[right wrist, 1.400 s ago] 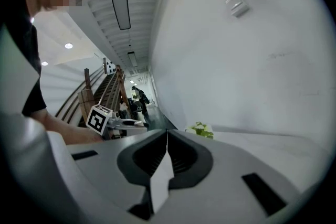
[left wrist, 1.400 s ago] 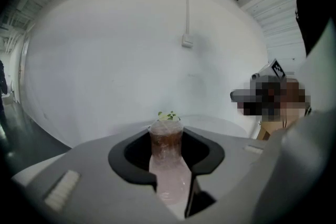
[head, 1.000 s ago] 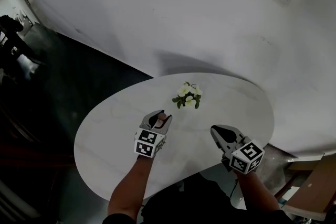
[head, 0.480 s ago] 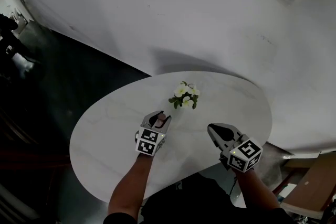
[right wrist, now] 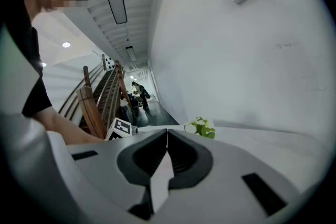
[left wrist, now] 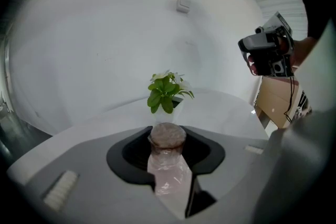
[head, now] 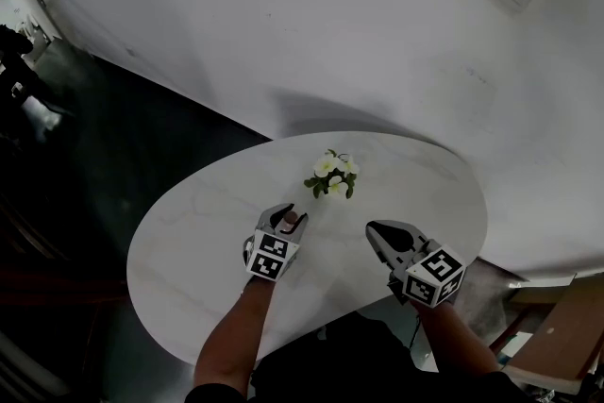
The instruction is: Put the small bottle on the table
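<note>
Just short of the plant, low over the table, the left gripper grips the bottle, its jaws having just eased slightly wider, while the right gripper, farther from the plant, is closed and empty.

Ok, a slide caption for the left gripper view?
Left gripper holds the bottle over the table, flowers ahead, right gripper at right.
</note>
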Demonstrator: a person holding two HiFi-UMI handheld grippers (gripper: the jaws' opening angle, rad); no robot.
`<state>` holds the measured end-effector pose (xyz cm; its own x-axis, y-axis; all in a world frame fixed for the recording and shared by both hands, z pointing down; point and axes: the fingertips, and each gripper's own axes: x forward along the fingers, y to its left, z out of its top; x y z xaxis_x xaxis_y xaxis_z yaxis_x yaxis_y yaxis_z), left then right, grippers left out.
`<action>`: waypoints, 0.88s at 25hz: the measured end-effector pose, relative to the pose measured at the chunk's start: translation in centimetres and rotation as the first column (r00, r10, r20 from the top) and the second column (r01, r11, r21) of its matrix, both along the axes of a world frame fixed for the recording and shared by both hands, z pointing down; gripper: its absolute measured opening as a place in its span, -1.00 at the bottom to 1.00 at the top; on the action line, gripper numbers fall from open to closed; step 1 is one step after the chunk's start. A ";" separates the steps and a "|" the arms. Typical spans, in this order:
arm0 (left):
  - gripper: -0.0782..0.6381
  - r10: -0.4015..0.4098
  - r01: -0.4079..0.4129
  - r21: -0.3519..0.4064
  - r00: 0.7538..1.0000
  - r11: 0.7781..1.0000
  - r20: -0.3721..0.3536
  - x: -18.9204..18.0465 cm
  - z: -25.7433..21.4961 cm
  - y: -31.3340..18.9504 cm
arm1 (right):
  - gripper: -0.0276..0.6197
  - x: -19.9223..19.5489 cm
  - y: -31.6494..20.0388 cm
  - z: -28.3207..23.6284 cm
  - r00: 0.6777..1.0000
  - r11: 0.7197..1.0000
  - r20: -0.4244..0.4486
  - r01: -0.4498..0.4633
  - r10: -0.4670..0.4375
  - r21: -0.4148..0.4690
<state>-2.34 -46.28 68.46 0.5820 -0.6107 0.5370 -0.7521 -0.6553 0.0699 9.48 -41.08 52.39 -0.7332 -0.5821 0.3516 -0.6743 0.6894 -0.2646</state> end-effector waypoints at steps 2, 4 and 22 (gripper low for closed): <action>-0.36 -0.012 0.012 -0.006 1.000 1.000 -0.001 0.0 -0.1 0.0 | -0.88 -0.6 0.2 -0.6 1.000 1.000 0.008 0.004 -0.004 0.014; -0.24 -0.038 0.038 -0.004 0.999 0.999 -0.015 -0.4 -0.6 -0.1 | -0.88 -1.3 0.5 -1.1 1.000 1.000 0.013 0.008 -0.008 0.029; -0.74 0.039 0.005 0.299 0.989 0.954 -0.141 -6.1 -18.1 7.2 | -0.88 -2.3 6.2 -6.9 0.995 0.988 0.064 -0.086 0.079 0.132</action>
<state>-8.47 -39.07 50.38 0.6511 -0.7192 0.2425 -0.7371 -0.6754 -0.0242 7.20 -34.86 45.50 -0.6976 -0.6804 0.2244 -0.7164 0.6640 -0.2141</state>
